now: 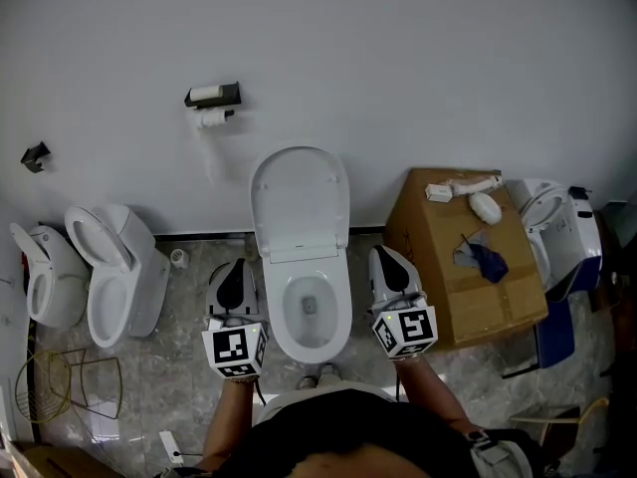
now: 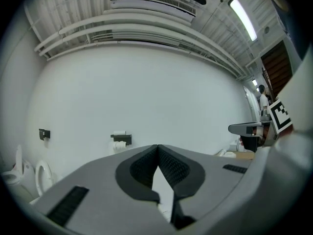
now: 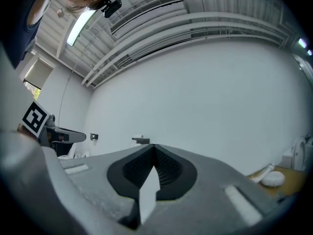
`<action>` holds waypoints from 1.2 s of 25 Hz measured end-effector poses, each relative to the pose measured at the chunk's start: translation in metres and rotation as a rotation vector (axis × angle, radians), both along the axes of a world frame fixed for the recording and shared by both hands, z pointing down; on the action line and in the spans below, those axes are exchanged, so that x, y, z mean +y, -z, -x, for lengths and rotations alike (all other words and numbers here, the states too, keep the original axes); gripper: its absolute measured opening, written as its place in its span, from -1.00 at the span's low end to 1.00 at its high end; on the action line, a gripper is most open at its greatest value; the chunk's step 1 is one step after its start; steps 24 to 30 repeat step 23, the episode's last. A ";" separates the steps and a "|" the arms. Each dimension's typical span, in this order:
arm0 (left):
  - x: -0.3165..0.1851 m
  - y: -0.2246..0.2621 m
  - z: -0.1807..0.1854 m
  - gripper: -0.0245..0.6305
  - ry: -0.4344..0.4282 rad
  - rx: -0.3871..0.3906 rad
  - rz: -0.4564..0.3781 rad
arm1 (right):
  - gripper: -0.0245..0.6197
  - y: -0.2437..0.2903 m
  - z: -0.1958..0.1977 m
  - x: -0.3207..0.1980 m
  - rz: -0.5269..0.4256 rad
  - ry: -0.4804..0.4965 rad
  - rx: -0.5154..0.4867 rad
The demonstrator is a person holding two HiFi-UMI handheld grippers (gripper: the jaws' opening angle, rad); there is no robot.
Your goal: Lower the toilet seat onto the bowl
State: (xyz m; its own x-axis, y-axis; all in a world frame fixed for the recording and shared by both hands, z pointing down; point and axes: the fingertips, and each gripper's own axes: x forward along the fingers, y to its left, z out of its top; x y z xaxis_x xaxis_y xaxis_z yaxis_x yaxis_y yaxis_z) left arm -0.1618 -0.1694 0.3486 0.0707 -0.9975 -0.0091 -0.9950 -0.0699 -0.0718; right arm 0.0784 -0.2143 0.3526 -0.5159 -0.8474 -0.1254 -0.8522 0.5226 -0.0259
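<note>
A white toilet stands against the wall, its bowl (image 1: 311, 312) open. The seat and lid (image 1: 299, 202) are raised upright against the wall. My left gripper (image 1: 231, 269) hovers just left of the bowl, shut, with nothing in it. My right gripper (image 1: 386, 257) hovers just right of the bowl, also shut and empty. Neither touches the toilet. In the left gripper view the left gripper (image 2: 157, 148) points at the white wall, tips together. The right gripper (image 3: 154, 147) in the right gripper view does the same.
A toilet paper holder (image 1: 212, 98) is on the wall up left. Two more toilets (image 1: 121, 272) stand at the left, with a wire basket (image 1: 45, 384) below them. A cardboard box (image 1: 466, 257) sits right of the bowl, another toilet (image 1: 559, 229) beyond it.
</note>
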 end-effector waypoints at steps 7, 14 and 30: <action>0.000 0.007 0.008 -0.92 0.036 0.000 -0.033 | -0.91 0.002 -0.002 -0.013 0.001 -0.007 -0.009; 0.000 0.007 0.014 -0.92 0.040 0.002 -0.038 | -0.91 0.014 -0.003 -0.022 -0.028 -0.020 -0.015; -0.011 0.009 0.021 -0.92 0.023 0.011 -0.039 | -0.91 0.011 0.004 -0.029 -0.024 -0.003 -0.013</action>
